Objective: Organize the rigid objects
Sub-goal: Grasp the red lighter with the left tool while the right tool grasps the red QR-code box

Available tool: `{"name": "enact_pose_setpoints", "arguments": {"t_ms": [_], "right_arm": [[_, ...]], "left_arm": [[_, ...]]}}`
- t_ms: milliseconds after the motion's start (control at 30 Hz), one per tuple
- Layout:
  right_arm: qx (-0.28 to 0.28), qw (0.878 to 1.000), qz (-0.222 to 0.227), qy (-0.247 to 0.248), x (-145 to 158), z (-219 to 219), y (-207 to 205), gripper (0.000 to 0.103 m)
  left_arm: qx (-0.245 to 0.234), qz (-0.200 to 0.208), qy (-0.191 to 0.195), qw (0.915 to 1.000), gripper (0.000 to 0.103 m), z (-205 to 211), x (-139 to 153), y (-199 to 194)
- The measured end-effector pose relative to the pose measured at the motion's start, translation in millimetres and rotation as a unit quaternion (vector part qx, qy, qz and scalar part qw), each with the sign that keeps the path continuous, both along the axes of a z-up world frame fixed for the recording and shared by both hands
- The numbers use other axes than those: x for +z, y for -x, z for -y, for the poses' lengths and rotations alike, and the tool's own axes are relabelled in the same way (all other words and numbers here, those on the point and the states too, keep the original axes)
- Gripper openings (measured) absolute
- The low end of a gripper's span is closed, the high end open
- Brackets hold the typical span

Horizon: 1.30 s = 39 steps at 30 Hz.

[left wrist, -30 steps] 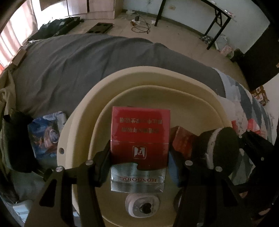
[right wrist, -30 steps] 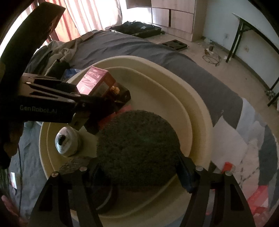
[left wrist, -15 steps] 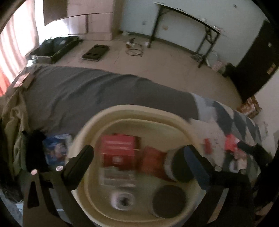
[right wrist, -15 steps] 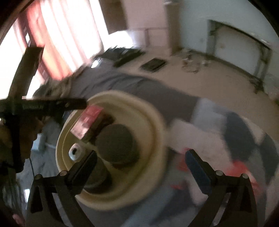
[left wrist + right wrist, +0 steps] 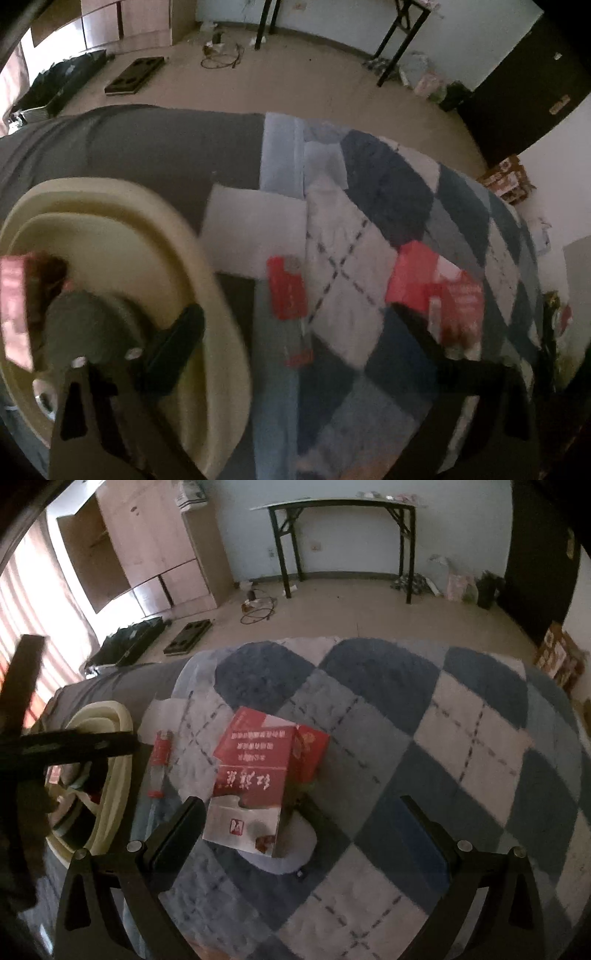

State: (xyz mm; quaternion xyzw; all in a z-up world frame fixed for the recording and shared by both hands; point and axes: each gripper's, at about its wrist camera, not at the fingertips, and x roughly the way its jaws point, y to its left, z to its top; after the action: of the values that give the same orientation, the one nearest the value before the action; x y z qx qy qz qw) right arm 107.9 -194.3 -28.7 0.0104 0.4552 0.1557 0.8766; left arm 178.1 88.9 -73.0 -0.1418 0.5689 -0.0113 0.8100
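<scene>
Red cartons (image 5: 255, 771), flat-sided rectangular boxes of glossy printed card, lay stacked on the checked blanket (image 5: 461, 746) in the right wrist view; the uppermost had a silver-white end panel, and a second red box (image 5: 310, 749) stood just beside it. A slim cylindrical tube (image 5: 160, 764) with a red label lay near them, between the cartons and the basin (image 5: 118, 775). The basin, a smooth cream plastic oval with a broad rolled rim, rested on the grey sheet (image 5: 147, 147) at the blanket's edge and held a dark round fuzzy-topped object (image 5: 85, 325), a red box (image 5: 14, 310) and a small white roll (image 5: 44, 398). The blanket was soft, fleecy, patterned in navy, pale-blue and white diamonds with dashed lines. The right gripper (image 5: 303, 812) was spread wide with nothing between its black jaws, poised over the cartons. The left gripper (image 5: 295, 332) was also spread wide and empty, its jaws having just been narrowing slightly, above the basin's rim and the blanket.
</scene>
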Motion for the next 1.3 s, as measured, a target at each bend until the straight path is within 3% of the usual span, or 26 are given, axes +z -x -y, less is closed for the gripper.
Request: {"name": "enact_pose_setpoints", "arguments": {"t_ms": [67,300,400,533,567,667,800,967,1167,1300], "right_arm": [[0.000,1.000,-0.006,-0.009,-4,4,-4,0.103],[0.015,1.000,0.005,0.012,-19,-15,-19,0.103],[0.020,0.999,0.008,0.025,-27,-22,-24,0.103],[0.026,0.999,0.013,0.030,-39,-29,-31,0.099],[0.029,0.999,0.017,0.034,-41,-31,-31,0.094],[0.043,0.998,0.028,0.042,-46,-37,-31,0.080],[0.063,0.996,0.047,0.051,-43,-45,-26,0.064],[0.071,0.996,0.044,0.022,-38,-37,-22,0.049],[0.073,0.995,0.061,-0.003,-24,-19,-9,0.035],[0.075,0.996,0.046,-0.024,-23,-11,-7,0.028]], "left_arm": [[-0.008,0.004,-0.015,0.9998,0.092,9,-2,-10],[-0.007,-0.014,-0.003,0.9999,0.088,14,-15,-22],[0.001,-0.039,0.011,0.9992,0.069,13,-30,-21],[-0.013,-0.030,-0.013,0.9994,0.044,13,-32,-13],[-0.014,-0.027,-0.019,0.9993,0.035,11,-32,-10],[-0.022,-0.021,-0.017,0.9994,0.025,9,-31,-4],[-0.026,-0.014,-0.003,0.9996,0.022,2,-31,0],[-0.029,0.002,0.007,0.9996,0.022,-2,-18,8],[-0.053,0.015,0.020,0.9983,0.022,3,-1,14],[-0.069,0.014,0.025,0.9972,0.022,8,2,19]]}}
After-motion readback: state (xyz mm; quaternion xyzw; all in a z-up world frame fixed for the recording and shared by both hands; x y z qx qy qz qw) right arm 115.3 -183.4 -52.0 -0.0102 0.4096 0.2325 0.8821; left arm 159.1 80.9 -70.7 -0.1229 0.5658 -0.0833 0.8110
